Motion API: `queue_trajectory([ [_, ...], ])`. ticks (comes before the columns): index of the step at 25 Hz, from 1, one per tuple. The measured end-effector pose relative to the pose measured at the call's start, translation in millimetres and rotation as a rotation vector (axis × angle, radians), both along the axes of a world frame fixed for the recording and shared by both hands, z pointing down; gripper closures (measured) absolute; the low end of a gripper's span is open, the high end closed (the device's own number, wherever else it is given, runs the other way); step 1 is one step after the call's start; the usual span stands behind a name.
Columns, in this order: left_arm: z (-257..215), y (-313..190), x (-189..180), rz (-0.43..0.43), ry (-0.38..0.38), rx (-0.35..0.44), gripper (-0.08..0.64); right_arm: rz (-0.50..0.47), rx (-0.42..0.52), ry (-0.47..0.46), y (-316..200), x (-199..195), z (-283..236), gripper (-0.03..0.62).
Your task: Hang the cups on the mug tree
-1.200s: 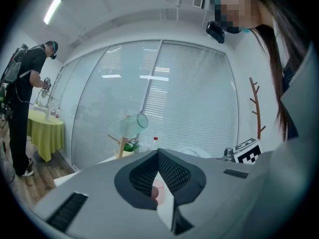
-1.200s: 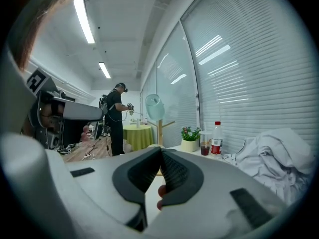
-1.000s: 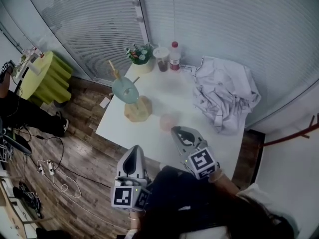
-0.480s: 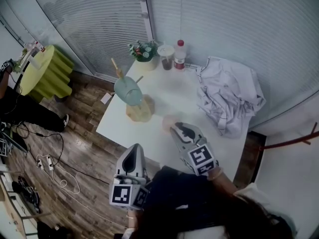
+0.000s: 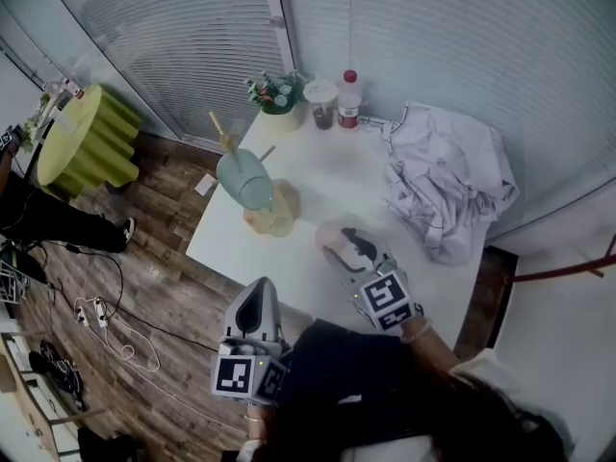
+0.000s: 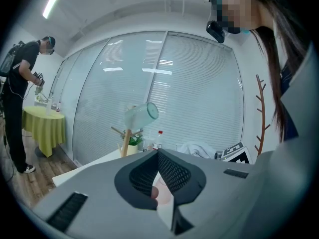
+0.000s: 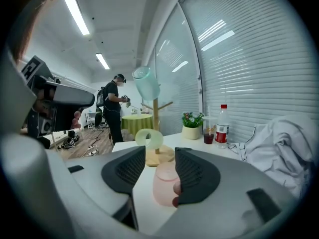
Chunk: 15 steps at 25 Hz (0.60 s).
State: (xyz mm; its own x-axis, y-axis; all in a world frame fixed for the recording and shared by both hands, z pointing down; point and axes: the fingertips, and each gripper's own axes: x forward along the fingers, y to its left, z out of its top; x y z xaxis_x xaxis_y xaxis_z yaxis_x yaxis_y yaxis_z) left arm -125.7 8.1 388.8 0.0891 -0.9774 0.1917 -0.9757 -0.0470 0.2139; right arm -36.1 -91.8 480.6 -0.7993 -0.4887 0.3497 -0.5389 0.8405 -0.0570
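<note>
1. The pink cup (image 7: 164, 183) stands upright on the white table (image 5: 318, 176), not yet hung. It sits near the front edge and just beside the wooden foot of the mug tree (image 5: 269, 215).
2. The right gripper (image 7: 160, 156) is around this cup. Its jaws have just been opening and now stand apart with the cup between them. One side shows a clear gap, so nothing is gripped yet.
3. On the tree, the teal cup (image 5: 243, 179) already hangs tilted from an upper peg, so that part looks done.
4. A pale green cup (image 7: 149, 139) sits low at the tree's foot. Whether it hangs from a low peg or only rests on the base I cannot tell.
5. The left gripper (image 6: 158, 156) is held back off the table's near edge. Its jaws are pressed together on nothing, and it plays no part at present.
6. At the back of the table a potted plant (image 5: 276, 94), a plastic cup with a dark drink (image 5: 320, 104) and a red-capped bottle (image 5: 348, 99) stand in a row. A crumpled white cloth (image 5: 448, 186) lies to the right.
7. By my reading the job is about midway or further. One cup is surely hung, the pink one is left to grasp, lift and hook, and the green one may need hanging too.
</note>
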Motion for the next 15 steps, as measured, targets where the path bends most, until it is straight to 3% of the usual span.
queue_trajectory([
  [15,10.8,-2.2,-13.8,-0.012,-0.02,-0.053,0.56,-0.01,-0.04,0.045,-12.8,-12.7,27.8,0.333],
])
